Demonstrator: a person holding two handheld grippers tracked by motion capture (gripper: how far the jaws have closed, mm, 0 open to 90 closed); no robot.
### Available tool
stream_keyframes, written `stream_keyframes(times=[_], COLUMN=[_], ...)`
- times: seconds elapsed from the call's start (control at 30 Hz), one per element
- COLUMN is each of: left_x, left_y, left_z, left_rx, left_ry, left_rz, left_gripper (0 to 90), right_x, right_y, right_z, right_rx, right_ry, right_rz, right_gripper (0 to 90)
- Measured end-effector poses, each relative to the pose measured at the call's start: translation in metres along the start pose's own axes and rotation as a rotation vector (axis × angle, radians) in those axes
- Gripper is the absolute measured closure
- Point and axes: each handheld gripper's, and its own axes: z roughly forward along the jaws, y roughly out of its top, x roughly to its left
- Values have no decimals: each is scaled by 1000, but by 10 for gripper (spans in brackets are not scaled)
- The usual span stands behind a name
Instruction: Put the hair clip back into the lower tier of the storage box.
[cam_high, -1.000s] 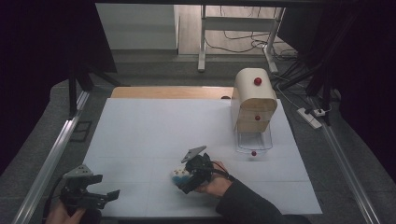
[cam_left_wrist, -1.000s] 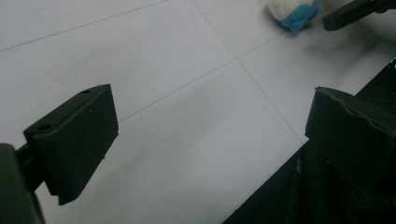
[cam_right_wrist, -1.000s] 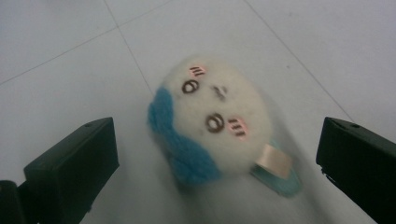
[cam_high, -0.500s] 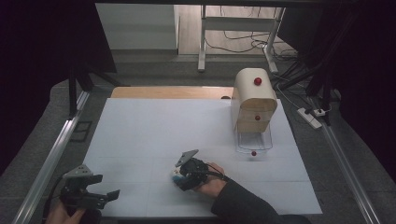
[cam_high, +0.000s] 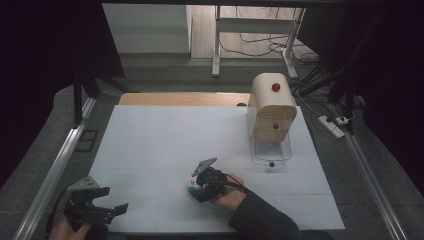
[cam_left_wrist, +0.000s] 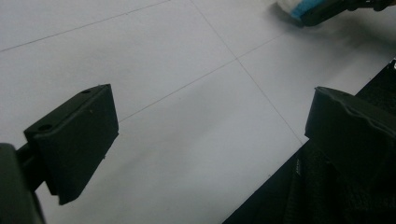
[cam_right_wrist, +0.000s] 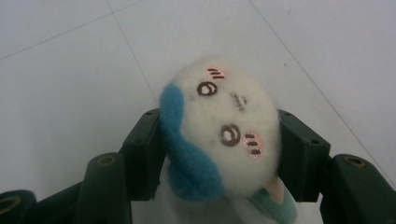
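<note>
- Right gripper (cam_right_wrist: 219, 154): fingers (cam_right_wrist: 144, 149) have just been closing and now press on both flanks of the plush toy (cam_right_wrist: 219, 130), about half shut; the hold looks square across the head.
- Plush toy: white, round, embroidered face, blue patch on one side; sits between the fingers, low over the white surface (cam_right_wrist: 60, 93), in the near middle of the high view (cam_high: 194, 186).
- Handling note, judged: soft body will squash; hold with present pressure, lift straight up before travelling, keep the wrist level so the head does not slip forward out of the pads.
- Left gripper (cam_left_wrist: 210, 135): fingers (cam_left_wrist: 74, 135) wide apart, nothing between them; parked at the near edge of the surface, well apart from the toy (cam_left_wrist: 292, 7).
- Wooden cabinet (cam_high: 271, 107): far beyond the fingers to the right, red knobs, a clear drawer (cam_high: 271, 152) standing out at its foot; judged the likely destination, so approach from above its open top.
</note>
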Motion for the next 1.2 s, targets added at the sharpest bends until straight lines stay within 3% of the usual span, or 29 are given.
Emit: stream_keyframes(times=[1.2], left_x=[0], left_y=[0], left_z=[0], left_rx=[-1], left_ry=[-1], left_rz=[-1], left_gripper=[32], right_x=[-39], right_y=[-27], right_z=[-48], right_rx=[-57], right_ry=[-69], right_rz=[148], right_gripper=[389])
